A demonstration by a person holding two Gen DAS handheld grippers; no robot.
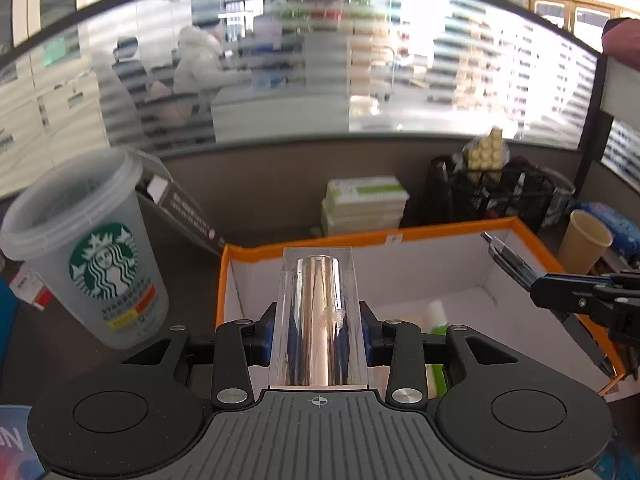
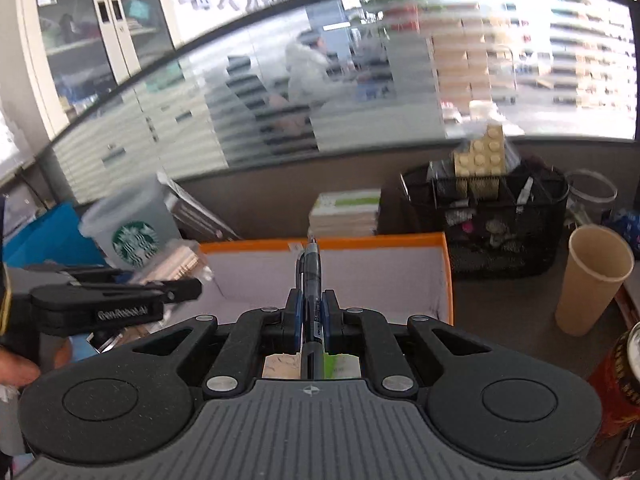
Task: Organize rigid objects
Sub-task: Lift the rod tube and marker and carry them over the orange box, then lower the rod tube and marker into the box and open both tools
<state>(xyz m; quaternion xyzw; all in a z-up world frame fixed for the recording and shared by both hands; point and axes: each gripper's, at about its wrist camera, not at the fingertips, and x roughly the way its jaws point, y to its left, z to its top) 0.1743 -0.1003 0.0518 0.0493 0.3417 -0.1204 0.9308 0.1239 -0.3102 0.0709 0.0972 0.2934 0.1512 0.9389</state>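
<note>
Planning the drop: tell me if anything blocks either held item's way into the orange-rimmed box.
Nothing visible does. The left gripper holds the clear case with a metal cylinder over the open box; the right gripper holds the pen above it too. A green-and-white item lies inside.

The green and white bottle (image 1: 437, 320) in the orange box (image 1: 400, 234) is mostly hidden behind the left tool (image 1: 319, 330). In the right wrist view, the things under the right tool (image 2: 311, 320) show only as small bits. A red can (image 2: 618, 380) is cut off at the right edge. The people (image 2: 308, 68) behind the striped glass are blurry. The small things in the black mesh basket (image 2: 500, 232) are too tiny to tell.
</note>
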